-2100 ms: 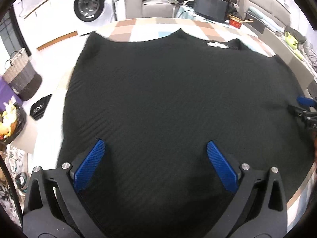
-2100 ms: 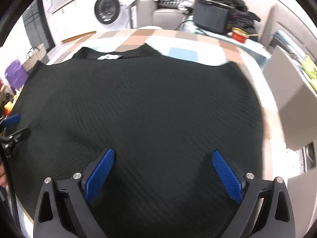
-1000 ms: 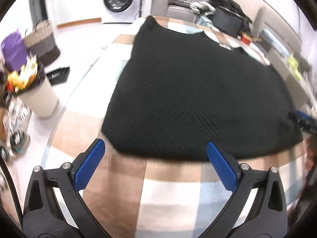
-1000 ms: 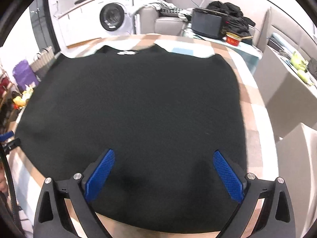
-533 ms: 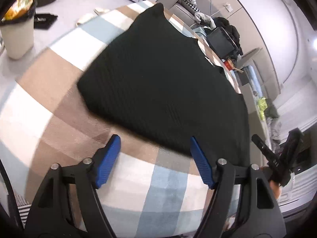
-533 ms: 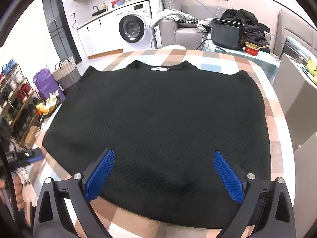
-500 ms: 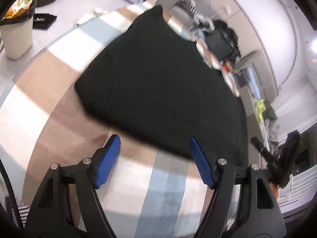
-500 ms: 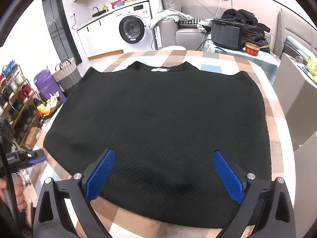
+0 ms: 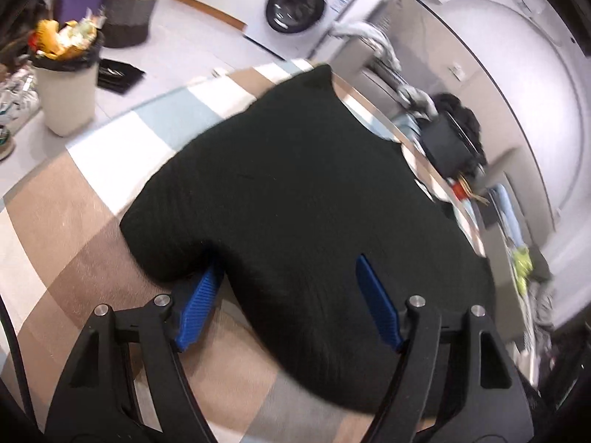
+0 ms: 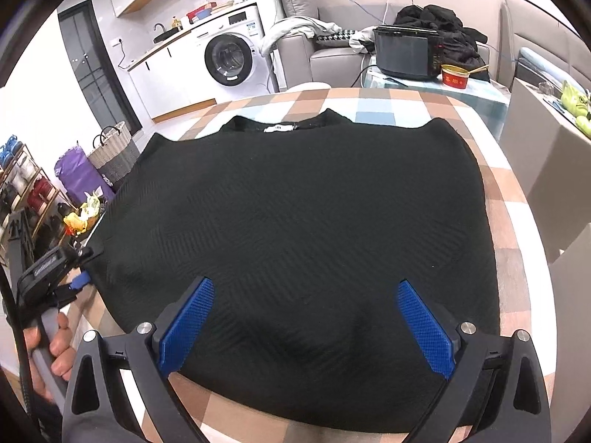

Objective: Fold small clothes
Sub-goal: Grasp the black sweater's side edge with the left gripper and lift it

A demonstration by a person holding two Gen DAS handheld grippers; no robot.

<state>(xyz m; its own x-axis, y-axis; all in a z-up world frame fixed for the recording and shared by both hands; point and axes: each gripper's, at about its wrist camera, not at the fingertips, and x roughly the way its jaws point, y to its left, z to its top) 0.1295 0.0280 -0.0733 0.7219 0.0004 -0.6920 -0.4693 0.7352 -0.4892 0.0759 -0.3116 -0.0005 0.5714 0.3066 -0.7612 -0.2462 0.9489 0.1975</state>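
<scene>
Sweater (image 10: pixel 295 221), black, lies flat on the checked tabletop (image 10: pixel 509 199), collar at the far side. Since half a second ago the left tongs (image 9: pixel 288 295) have slid onto its near left corner: 1 blue finger (image 9: pixel 199 302) now sits under the lifted hem, the other above the cloth, still apart and not pinching. The right tongs (image 10: pixel 306 321) hang wide open over the near hem, as before.

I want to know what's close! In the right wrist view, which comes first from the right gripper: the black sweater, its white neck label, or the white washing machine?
1. Black knitted sweater, right under the right gripper.
2. White neck label, at the sweater's far edge.
3. White washing machine, beyond the table, upper left.
</scene>
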